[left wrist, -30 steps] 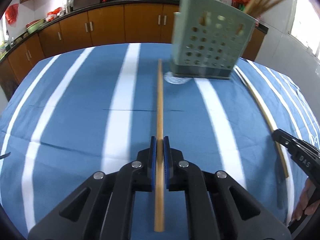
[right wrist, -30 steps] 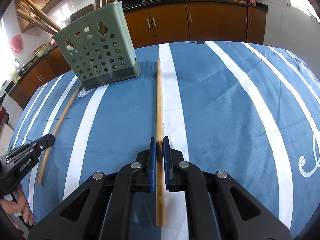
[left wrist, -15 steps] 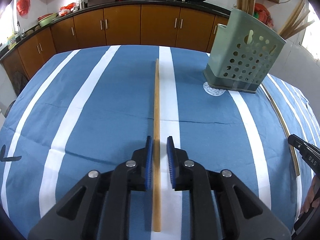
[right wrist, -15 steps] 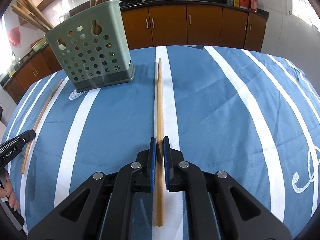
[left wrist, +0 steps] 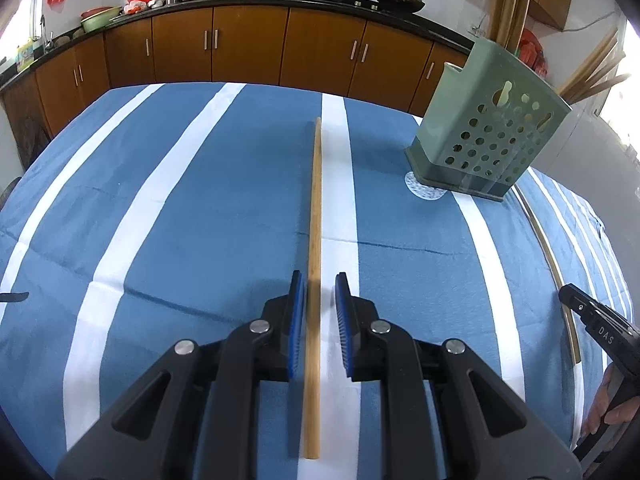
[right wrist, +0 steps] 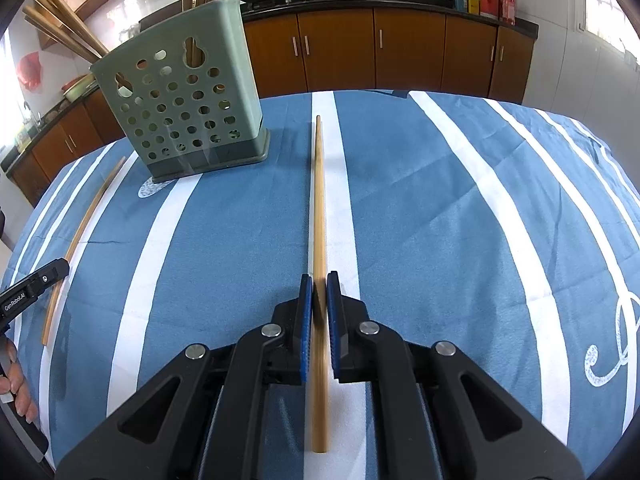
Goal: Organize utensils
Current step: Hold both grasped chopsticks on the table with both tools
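Chopsticks: 2 are in play, 1 per gripper, both long, pale wood, lying over a blue tablecloth (left wrist: 192,208) with white stripes.

Left gripper (left wrist: 320,292): blue pads stand slightly apart, with a visible gap on each side of its chopstick (left wrist: 315,216). The stick runs straight ahead between the fingers, its rear end showing below the pads. Whether it rests on the cloth or on the gripper body: cannot tell.

Right gripper (right wrist: 320,292): pads pressed together on the other chopstick (right wrist: 319,208), pinching it near its rear third; the tip points away toward the far table edge.

Green perforated utensil holder (right wrist: 180,108) stands upright on the cloth, to the left of the right gripper's stick and to the right of the left gripper's. Several chopsticks already stand in it, leaning out over the rim.

In the right wrist view, the left gripper's stick also appears at far left, beside that gripper's tip. A hand (left wrist: 612,404) shows at the lower right edge of the left wrist view.
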`<state>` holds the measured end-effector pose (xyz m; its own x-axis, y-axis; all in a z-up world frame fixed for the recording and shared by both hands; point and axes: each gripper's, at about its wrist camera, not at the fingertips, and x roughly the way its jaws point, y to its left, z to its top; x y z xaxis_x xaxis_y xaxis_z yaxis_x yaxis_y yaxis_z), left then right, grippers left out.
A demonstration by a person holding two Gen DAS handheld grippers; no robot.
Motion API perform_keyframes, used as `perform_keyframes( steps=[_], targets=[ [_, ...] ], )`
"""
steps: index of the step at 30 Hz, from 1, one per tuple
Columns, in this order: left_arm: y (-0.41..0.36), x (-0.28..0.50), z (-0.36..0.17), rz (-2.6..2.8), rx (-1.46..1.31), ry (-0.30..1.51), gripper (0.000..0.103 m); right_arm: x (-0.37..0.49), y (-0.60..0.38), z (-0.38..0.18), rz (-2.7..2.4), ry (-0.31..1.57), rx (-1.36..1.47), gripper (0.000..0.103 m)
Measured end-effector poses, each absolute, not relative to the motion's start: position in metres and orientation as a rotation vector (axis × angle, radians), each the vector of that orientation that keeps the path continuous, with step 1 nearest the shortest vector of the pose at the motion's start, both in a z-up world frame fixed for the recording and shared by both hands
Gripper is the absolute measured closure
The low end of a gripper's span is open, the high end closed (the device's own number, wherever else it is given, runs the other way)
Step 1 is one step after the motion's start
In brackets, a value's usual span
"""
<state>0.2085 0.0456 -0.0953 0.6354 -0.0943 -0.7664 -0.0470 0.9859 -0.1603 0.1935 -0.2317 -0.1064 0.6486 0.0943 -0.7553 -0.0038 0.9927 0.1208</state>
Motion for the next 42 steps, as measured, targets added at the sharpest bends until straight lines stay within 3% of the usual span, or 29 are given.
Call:
perform_keyframes(
  steps=[42],
  targets=[
    [0.0446,0.2078,-0.0968,-0.029,-0.164,0.881,0.085,0.1927,-0.2319,-0.1071,0.057,0.862,0.118,0.094]
  ],
)
